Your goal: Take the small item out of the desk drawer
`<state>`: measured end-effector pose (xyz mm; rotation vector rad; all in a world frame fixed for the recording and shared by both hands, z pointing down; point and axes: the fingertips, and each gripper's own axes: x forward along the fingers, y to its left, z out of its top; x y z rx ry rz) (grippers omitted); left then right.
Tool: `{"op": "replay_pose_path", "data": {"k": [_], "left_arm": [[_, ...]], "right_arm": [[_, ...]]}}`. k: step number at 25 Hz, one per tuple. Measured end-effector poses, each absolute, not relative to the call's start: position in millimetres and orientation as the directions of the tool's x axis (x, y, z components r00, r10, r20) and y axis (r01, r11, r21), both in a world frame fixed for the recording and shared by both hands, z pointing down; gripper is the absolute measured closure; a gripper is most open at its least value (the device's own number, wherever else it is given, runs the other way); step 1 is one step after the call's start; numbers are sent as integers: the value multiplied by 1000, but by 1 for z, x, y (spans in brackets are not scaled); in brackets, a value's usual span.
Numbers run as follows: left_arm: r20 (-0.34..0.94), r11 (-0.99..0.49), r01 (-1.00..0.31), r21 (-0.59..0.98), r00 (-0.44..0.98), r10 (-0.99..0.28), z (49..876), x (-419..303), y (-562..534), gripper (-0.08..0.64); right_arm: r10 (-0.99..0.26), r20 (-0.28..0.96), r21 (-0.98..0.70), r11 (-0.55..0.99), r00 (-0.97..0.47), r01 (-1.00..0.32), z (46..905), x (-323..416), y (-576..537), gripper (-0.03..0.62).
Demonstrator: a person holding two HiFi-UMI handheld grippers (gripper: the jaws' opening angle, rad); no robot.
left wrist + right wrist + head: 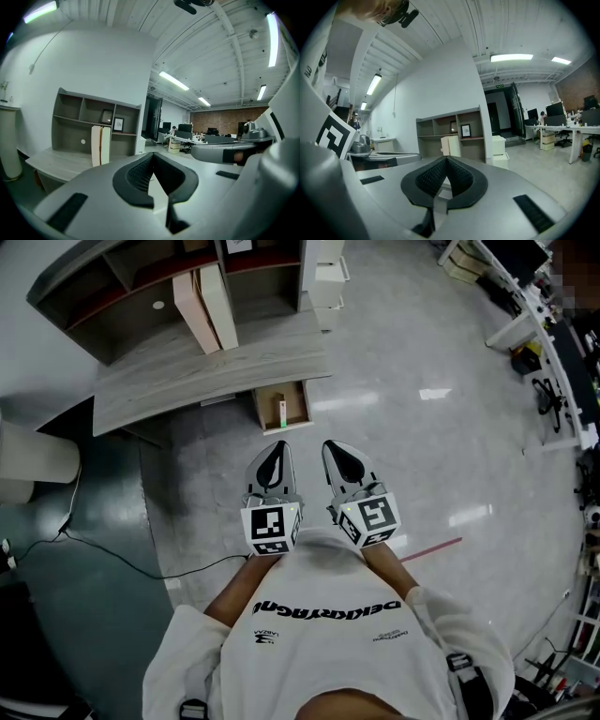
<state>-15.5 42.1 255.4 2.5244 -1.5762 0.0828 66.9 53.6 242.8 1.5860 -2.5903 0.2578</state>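
Note:
The grey desk stands ahead in the head view, and its wooden drawer is pulled open toward me. A small white and green item lies inside it. Held side by side close to my chest, both grippers are well short of the drawer. My left gripper is shut and empty. So is my right gripper, with nothing between its pads. Neither gripper view shows the drawer.
Two upright binders stand on the desk before a grey shelf unit. A white drawer cabinet sits right of it. A black cable crosses the floor at left. Office desks line the right.

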Motion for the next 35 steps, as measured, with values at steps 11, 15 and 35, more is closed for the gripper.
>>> {"op": "replay_pose_path", "data": {"k": [11, 15, 35], "left_arm": [[194, -364, -920, 143, 387, -902, 277, -15, -9, 545], [239, -340, -931, 132, 363, -901, 290, -5, -26, 545], [422, -203, -970, 133, 241, -874, 405, -12, -80, 545]], "right_arm": [[-851, 240, -129, 448, -466, -885, 272, 77, -3, 560], [-815, 284, -151, 482, -505, -863, 285, 80, -25, 560], [-683, 485, -273, 476, -547, -836, 422, 69, -107, 560]]}}
